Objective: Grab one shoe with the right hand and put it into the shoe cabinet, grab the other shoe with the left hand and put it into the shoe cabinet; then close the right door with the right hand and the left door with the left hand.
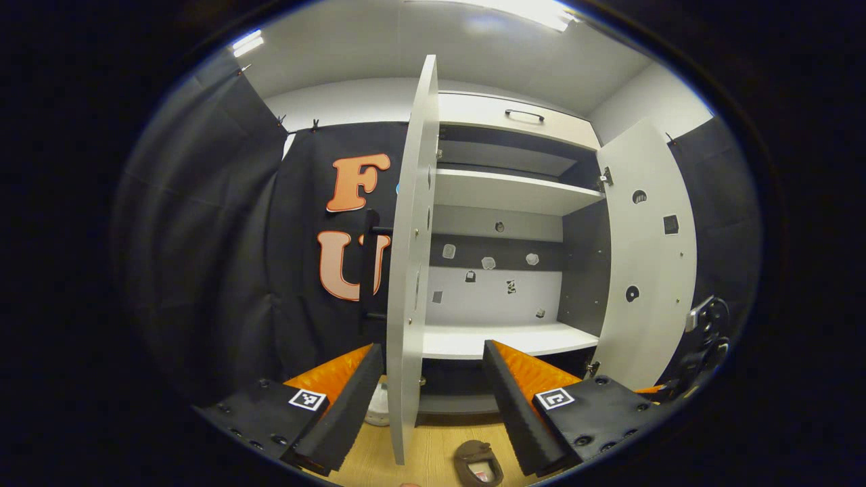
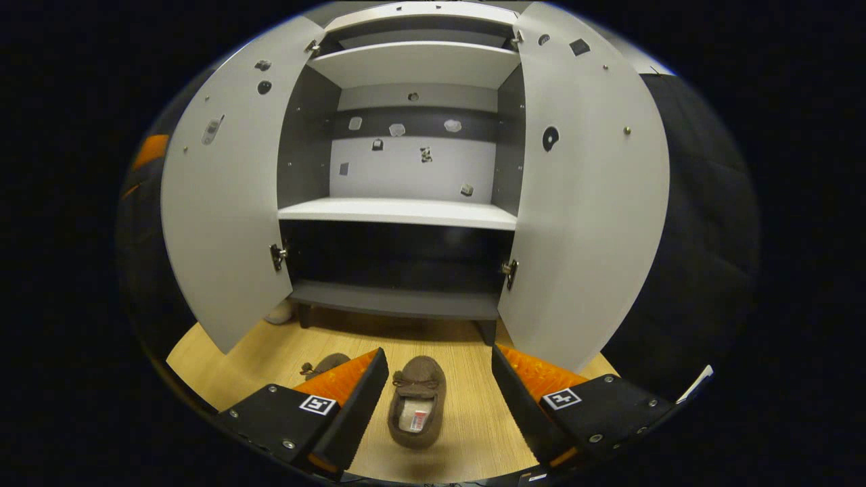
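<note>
The shoe cabinet (image 2: 399,213) stands ahead with both doors open. One brown slipper (image 2: 417,400) lies on the wood floor, toe toward the cabinet, between the fingers of my open right gripper (image 2: 438,353) and a little below them, untouched. A second brown slipper (image 2: 325,365) lies to its left, mostly hidden behind the left finger. My left gripper (image 1: 433,348) is open and higher up, facing the left door (image 1: 411,270) edge-on, which stands between its fingers, farther off. A brown slipper (image 1: 478,463) shows on the floor beneath it.
The right door (image 2: 588,189) swings wide, as does the left door (image 2: 223,203). The white middle shelf (image 2: 399,211) and the dark bottom compartment (image 2: 399,260) hold nothing. A small white object (image 2: 279,312) sits by the cabinet's left foot. Black cloth walls close both sides.
</note>
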